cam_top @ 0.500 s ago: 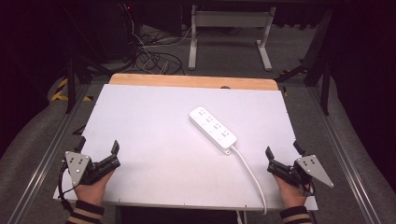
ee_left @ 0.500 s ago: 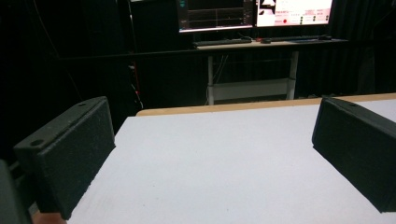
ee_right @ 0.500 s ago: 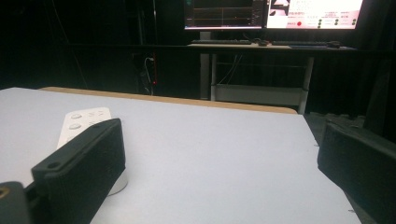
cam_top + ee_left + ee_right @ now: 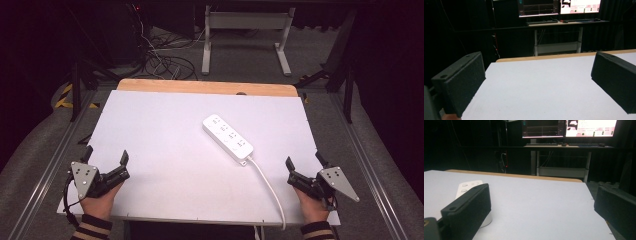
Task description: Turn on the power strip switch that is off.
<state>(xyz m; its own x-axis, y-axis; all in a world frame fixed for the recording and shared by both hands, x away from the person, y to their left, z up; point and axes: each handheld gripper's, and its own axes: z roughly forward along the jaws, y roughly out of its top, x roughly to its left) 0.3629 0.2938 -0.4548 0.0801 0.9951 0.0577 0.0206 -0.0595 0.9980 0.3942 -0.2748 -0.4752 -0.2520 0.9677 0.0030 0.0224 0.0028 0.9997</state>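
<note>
White power strip [image 4: 228, 138] lies mid-worktop [image 4: 165, 130]; left claw [image 4: 105, 160] well apart from it, right claw [image 4: 303, 165] nearer its cord [image 4: 267, 182], both released, empty.

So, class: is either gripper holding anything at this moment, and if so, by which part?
Nothing is held. The left gripper and right gripper both rest open at the table's near corners, apart from the power strip.

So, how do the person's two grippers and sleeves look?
Both the left gripper and the right gripper are black, each with a grey three-cornered plate on top bearing small dark holes. Their fingers are flat rectangular black blocks with a rough-textured pad face. A dark cable trails from the left gripper. The sleeves have dark and tan stripes.
</note>
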